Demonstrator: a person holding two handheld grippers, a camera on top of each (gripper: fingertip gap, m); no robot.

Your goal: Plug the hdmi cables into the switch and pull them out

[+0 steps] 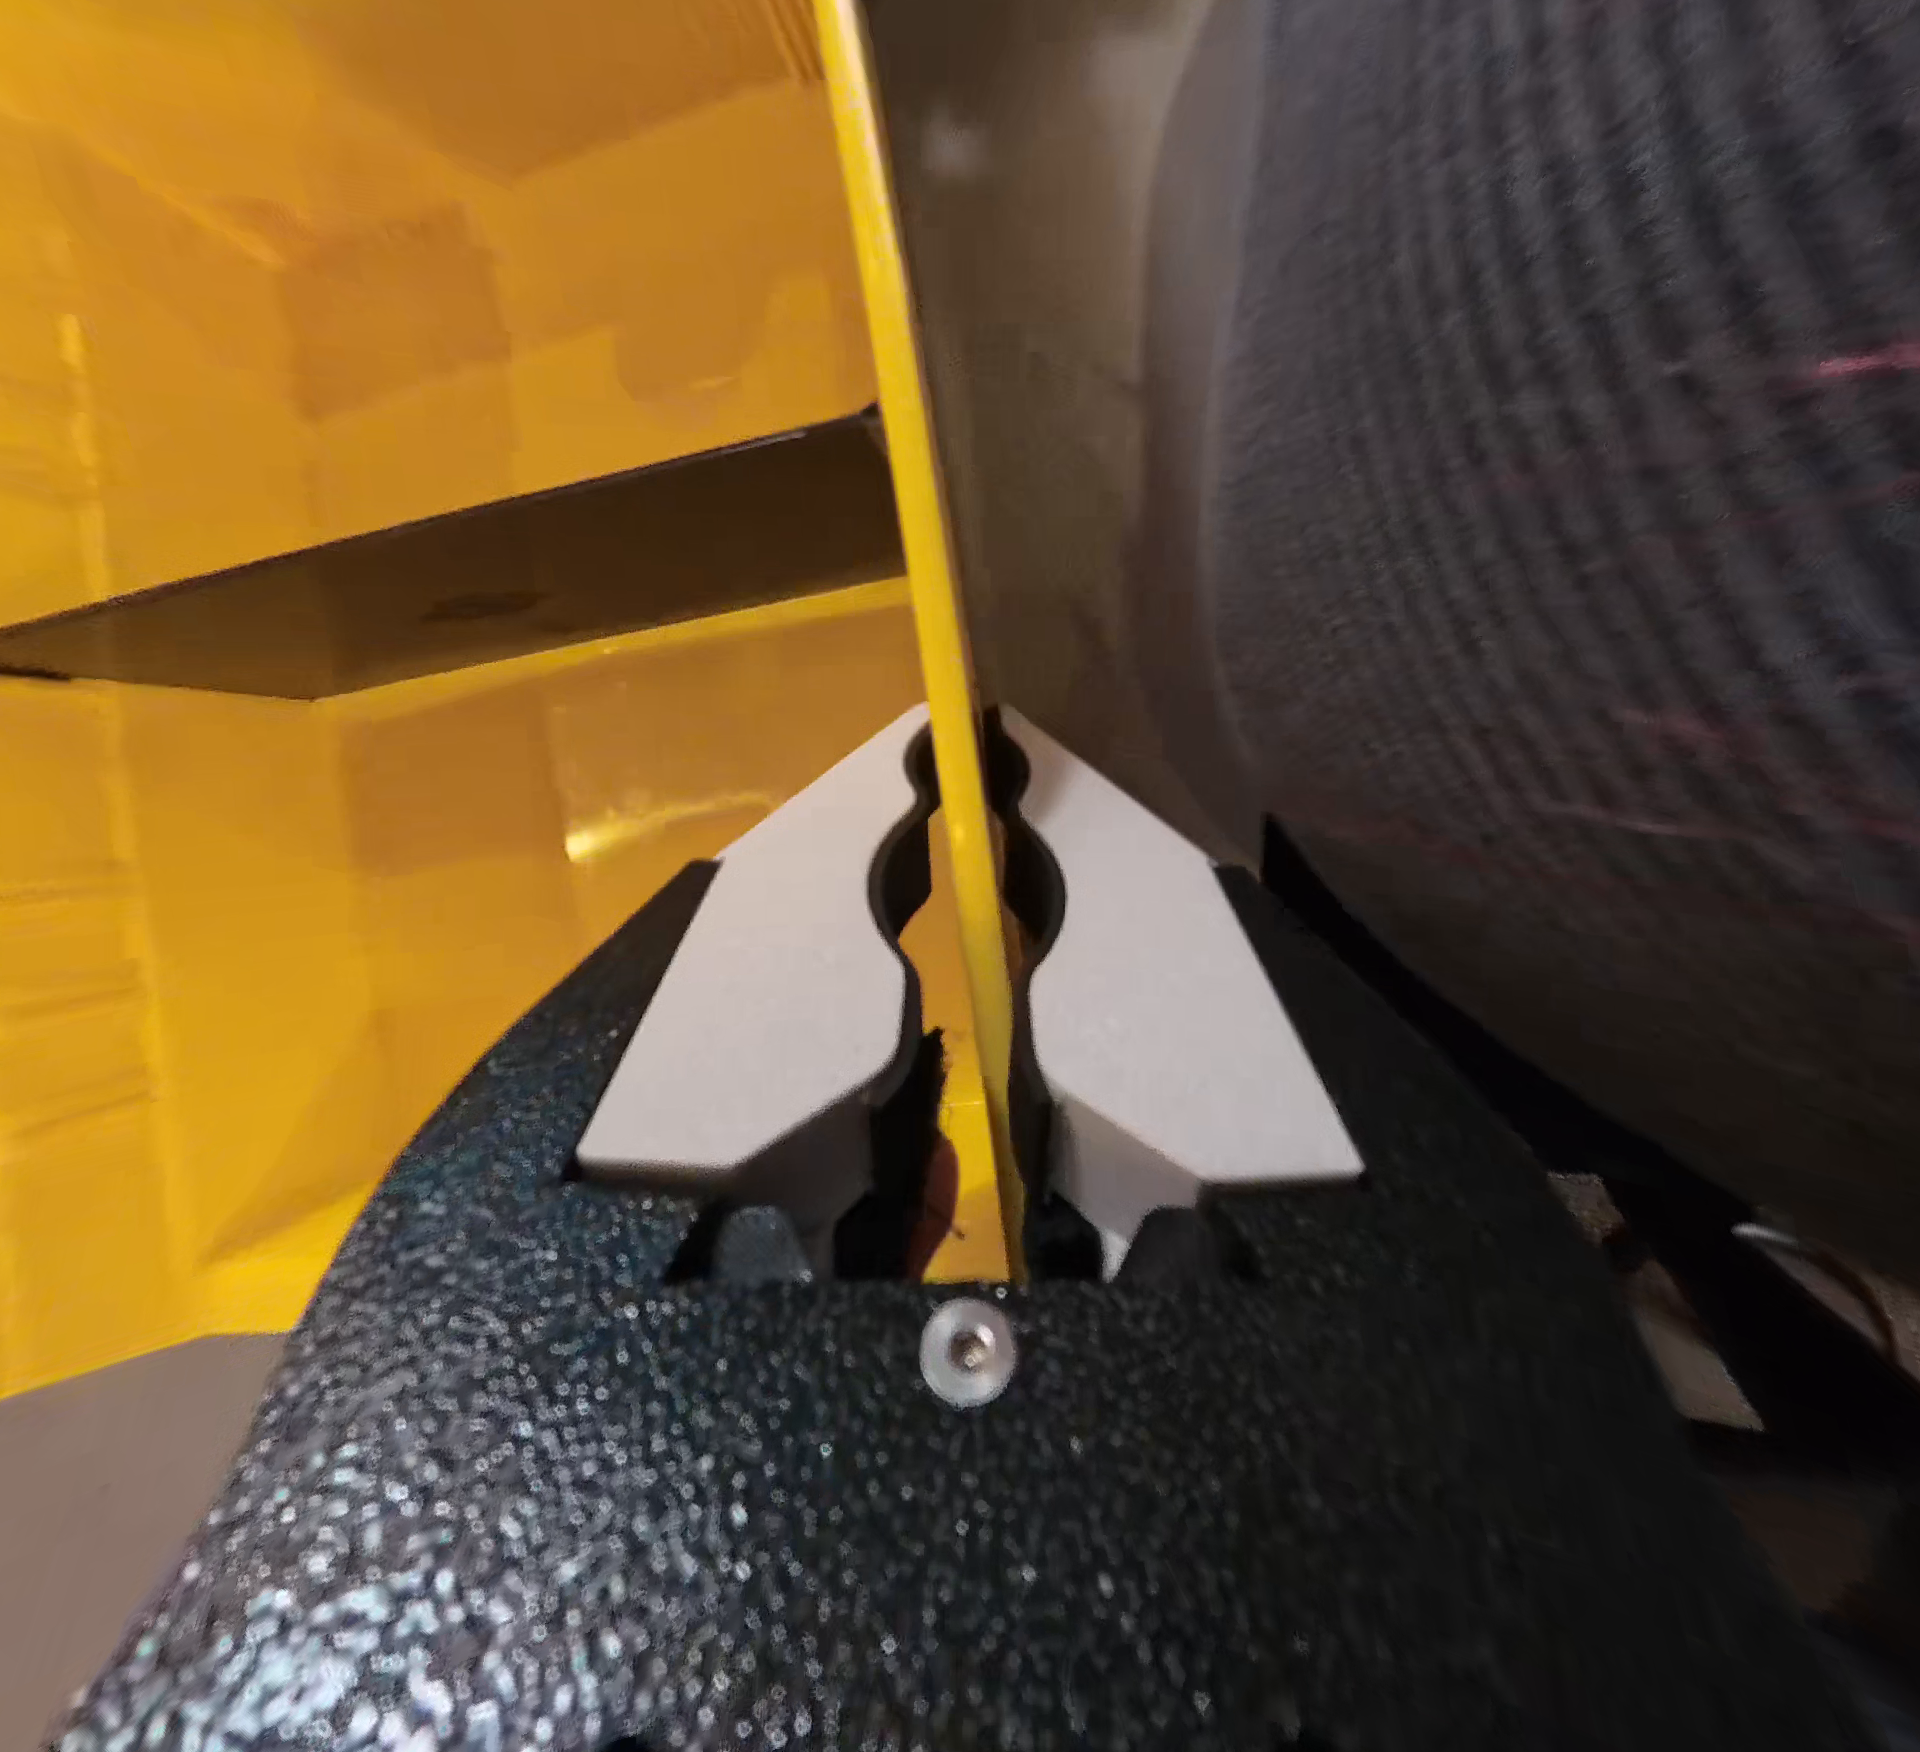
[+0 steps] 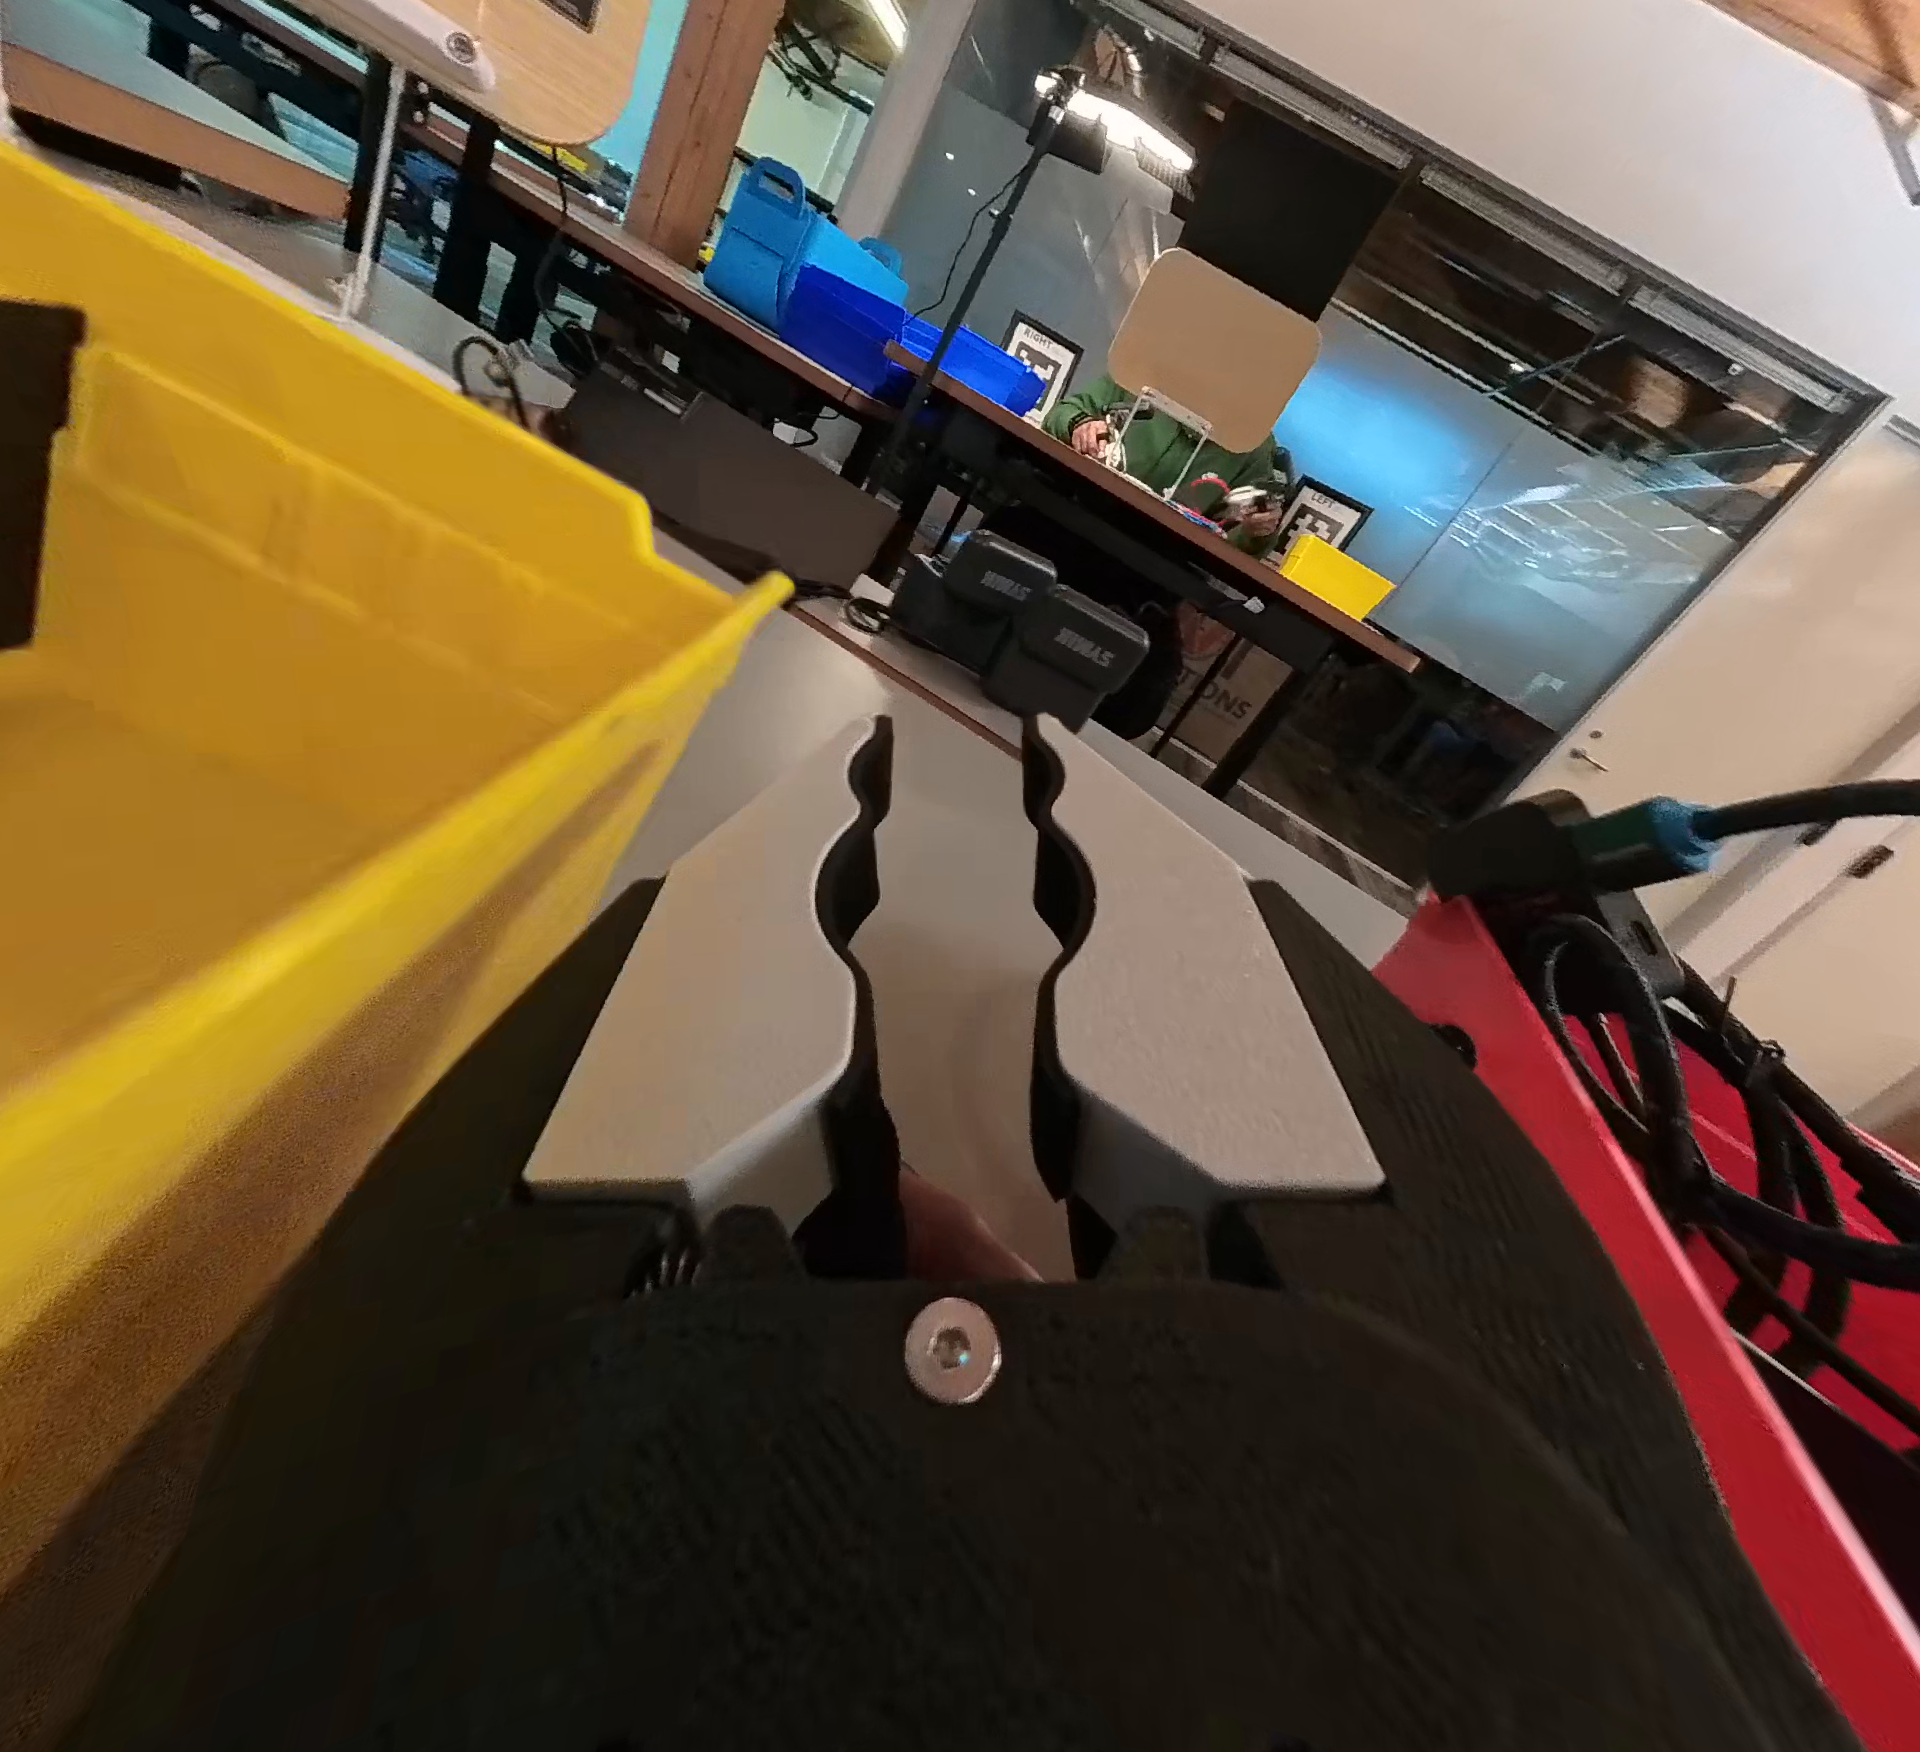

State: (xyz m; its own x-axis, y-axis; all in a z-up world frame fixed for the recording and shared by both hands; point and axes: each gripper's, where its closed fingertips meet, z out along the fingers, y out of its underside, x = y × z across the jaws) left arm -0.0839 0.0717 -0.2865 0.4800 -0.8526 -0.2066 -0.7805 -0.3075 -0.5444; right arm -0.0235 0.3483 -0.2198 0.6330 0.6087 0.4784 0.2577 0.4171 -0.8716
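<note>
The left tool point(image 1: 971, 767) is closed on the thin wall of the glossy yellow plastic bin point(image 1: 416, 248), which runs upright between its grey fingers toward 12 o'clock. A dark ribbed mass, blurred, fills that view at 3 o'clock; neither cable nor switch shows there.

The right tool point(image 2: 956, 741) stands open and empty over the pale grey table point(image 2: 790, 694), the same bin at its 9 o'clock. The black braided HDMI cables point(image 2: 1704, 1110) lie coiled in a red plastic tray point(image 2: 1475, 1006) at 3 o'clock, with a blue-collared plug point(image 2: 1652, 845) seated in a small black box, probably the switch point(image 2: 1507, 855). The plug's long axis runs roughly crosswise to the right tool's fingers, so the right tool is likely nearer and must swing rightward to meet it. Only this view shows the task's things.
</note>
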